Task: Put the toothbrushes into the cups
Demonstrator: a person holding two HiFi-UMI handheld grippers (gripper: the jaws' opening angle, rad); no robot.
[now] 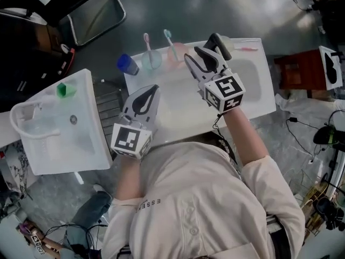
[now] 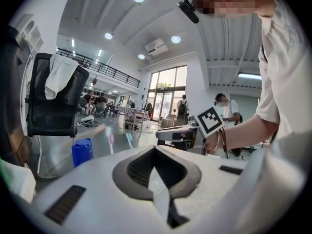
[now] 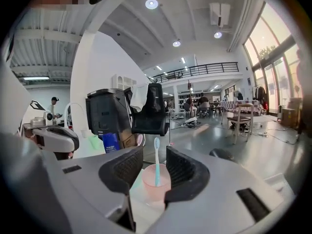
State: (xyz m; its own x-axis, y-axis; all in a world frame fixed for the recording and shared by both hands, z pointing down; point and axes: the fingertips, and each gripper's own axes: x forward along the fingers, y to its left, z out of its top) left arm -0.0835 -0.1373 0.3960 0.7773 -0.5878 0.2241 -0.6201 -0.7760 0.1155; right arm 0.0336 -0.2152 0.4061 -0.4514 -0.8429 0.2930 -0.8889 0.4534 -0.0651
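Far edge of tabletop (image 1: 178,109): left cup (image 1: 151,61) with upright toothbrush (image 1: 146,40), right cup (image 1: 176,54) with second toothbrush (image 1: 167,36). Bottle (image 1: 128,64) left of both. Third toothbrush (image 1: 245,48) lies far right.

An open hall with grey floor (image 1: 215,4), tall windows (image 2: 165,87), black office chair (image 3: 152,115), ceiling spotlights (image 3: 151,4).

toothbrush handles (image 2: 111,147) hidden behind hand-held gripper (image 2: 155,149)

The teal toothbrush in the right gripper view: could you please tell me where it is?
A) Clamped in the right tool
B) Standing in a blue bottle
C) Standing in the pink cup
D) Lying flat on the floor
C: the teal toothbrush stands upright in the pink cup, which is seen beyond the right tool, framed between its open jaws.
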